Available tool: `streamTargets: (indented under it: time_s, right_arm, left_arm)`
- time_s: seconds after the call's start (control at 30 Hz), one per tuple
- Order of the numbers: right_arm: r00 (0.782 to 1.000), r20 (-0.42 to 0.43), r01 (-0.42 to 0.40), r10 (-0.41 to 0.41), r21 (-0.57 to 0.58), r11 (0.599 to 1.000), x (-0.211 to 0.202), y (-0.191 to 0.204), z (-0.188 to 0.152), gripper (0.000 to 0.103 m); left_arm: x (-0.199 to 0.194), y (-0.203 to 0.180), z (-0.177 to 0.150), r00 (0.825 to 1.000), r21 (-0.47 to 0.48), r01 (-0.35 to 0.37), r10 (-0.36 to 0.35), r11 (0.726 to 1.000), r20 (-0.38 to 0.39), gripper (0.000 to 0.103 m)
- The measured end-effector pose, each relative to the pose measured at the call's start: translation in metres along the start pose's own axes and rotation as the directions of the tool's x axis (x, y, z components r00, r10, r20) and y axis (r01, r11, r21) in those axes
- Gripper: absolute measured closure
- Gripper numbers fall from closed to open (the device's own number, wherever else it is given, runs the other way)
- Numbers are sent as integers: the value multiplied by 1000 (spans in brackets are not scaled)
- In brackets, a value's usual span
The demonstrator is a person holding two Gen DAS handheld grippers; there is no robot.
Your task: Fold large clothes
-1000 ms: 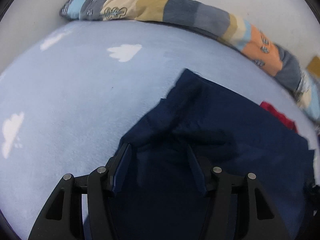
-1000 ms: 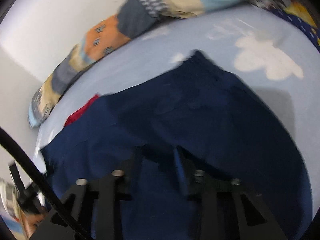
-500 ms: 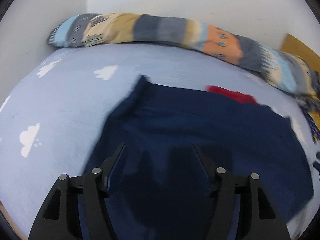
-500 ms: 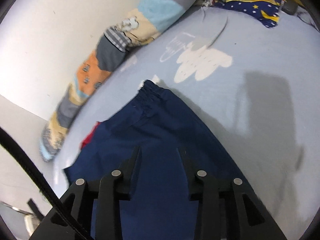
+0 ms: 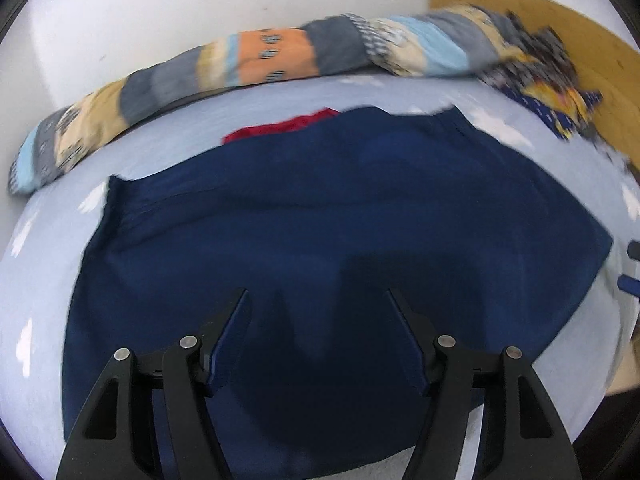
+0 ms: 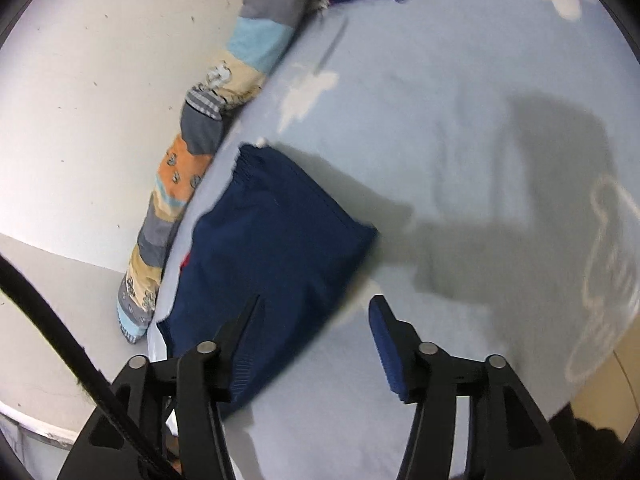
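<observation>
The navy garment [image 5: 340,216] lies spread flat on the bed [image 5: 48,264], which has a light blue sheet with white cloud prints. In the left wrist view the garment fills most of the middle, and its gathered waistband edge is on the far side, toward the wall. A small red cloth [image 5: 280,128] shows just behind that far edge. A long patchwork bolster [image 5: 256,60] lies along the wall, and a crumpled blue and yellow cloth [image 5: 556,96] sits at the far right near a wooden headboard [image 5: 568,28]. The left gripper [image 5: 316,312] hovers above the garment with its fingers wide apart, and nothing is between them. In the right wrist view the right gripper [image 6: 316,316] is also wide open and holds nothing; its left finger [image 6: 240,328] is over the near corner of the garment [image 6: 264,248], while its right finger [image 6: 384,332] is over the bare sheet [image 6: 460,120]. A dark shadow falls on the sheet to the right of the garment.
</observation>
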State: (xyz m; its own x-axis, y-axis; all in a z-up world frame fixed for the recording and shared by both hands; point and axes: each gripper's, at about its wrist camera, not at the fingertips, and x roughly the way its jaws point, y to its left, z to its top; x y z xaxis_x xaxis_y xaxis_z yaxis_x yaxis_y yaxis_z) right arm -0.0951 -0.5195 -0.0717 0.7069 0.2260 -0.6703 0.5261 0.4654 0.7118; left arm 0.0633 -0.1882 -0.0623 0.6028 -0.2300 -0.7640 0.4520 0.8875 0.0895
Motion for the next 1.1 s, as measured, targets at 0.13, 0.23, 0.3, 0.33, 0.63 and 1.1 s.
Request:
streamTargets:
  time_s: [0.13, 0.23, 0.3, 0.33, 0.63, 1.1]
  right_arm:
    - [999, -32, 16, -15, 32, 999, 15, -11, -7, 39]
    - [1000, -19, -2, 2, 45, 999, 24, -12, -6, 38]
    - [1000, 0, -11, 11, 26, 1000, 30, -8, -4, 31]
    - [1000, 9, -10, 9, 22, 1000, 32, -8, -3, 28]
    - [998, 54, -18, 18, -1, 1000, 56, 0, 0, 25]
    - [993, 23, -117, 118, -32, 993, 87, 6, 4, 74]
  left_arm:
    - [22, -9, -23, 1000, 51, -27, 26, 998, 7, 35]
    - [22, -10, -35, 997, 21, -48, 46, 999, 59, 35]
    - [18, -6, -39, 997, -39, -33, 36, 999, 75, 36]
    - [15, -5, -40, 995, -64, -26, 32, 998, 91, 36]
    - [10, -12, -59, 990, -99, -5, 19, 995, 142, 35]
    - [15, -14, -58, 990, -95, -32, 45, 995, 135, 31]
